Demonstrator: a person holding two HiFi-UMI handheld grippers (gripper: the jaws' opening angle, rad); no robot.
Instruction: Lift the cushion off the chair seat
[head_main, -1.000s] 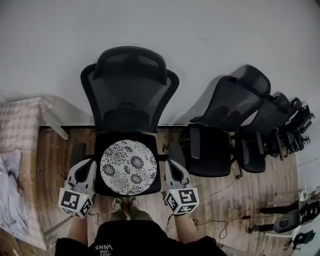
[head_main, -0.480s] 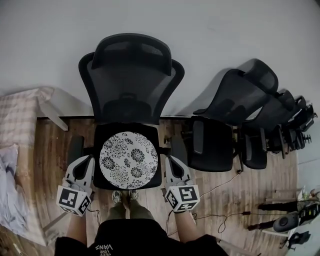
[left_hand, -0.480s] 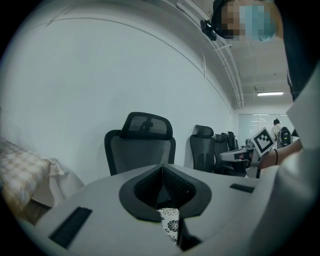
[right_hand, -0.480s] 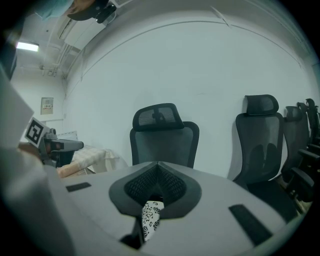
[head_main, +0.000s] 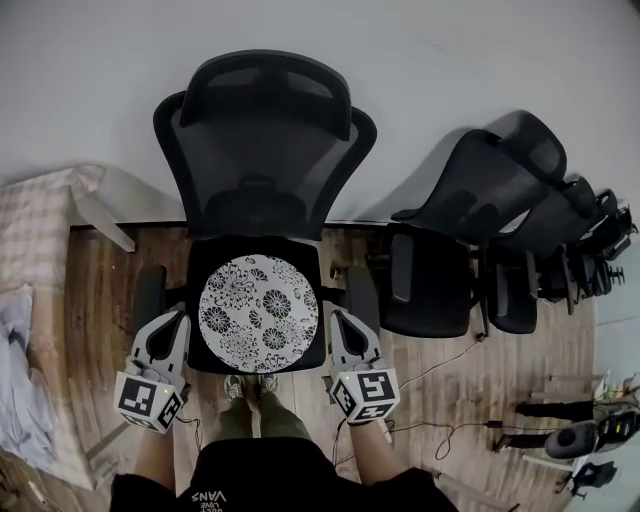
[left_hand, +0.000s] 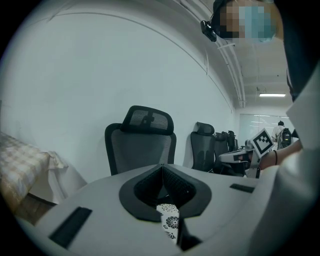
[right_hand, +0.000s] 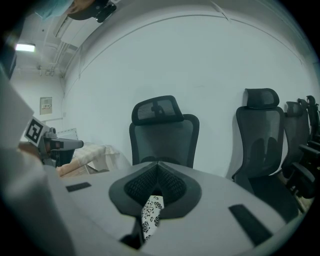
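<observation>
Head view is showing, nearest to the camera, a person (head_main: 265, 482) in dark clothes who is holding one gripper in each hand. The left gripper (head_main: 177, 317) is pointing forward beside the left edge of the seat, and the right gripper (head_main: 337, 318) is pointing forward beside the right edge. Between them the person's shoes (head_main: 250, 384) are showing on the wooden floor (head_main: 100, 300), just under the front edge of the seat.

In the left gripper view the two jaws are meeting at their tips, pressed together with nothing pinched between the pads. A strip of flower pattern is showing through the gap lower down. The right gripper view is giving the same: jaws together, holding nothing, the pattern visible beneath.

The cushion (head_main: 258, 313), round and white with black flowers, is lying flat on the black seat of the chair (head_main: 262, 150), between the two grippers. Each tip is sitting just beside its edge, and I cannot tell if it is touching.

Behind the seat the mesh backrest and headrest are rising against the white wall (head_main: 420, 60). To the right, a row of other black chairs (head_main: 470, 220) is standing along this wall. To the left, a table (head_main: 40, 235) under a checked cloth is standing.
</observation>
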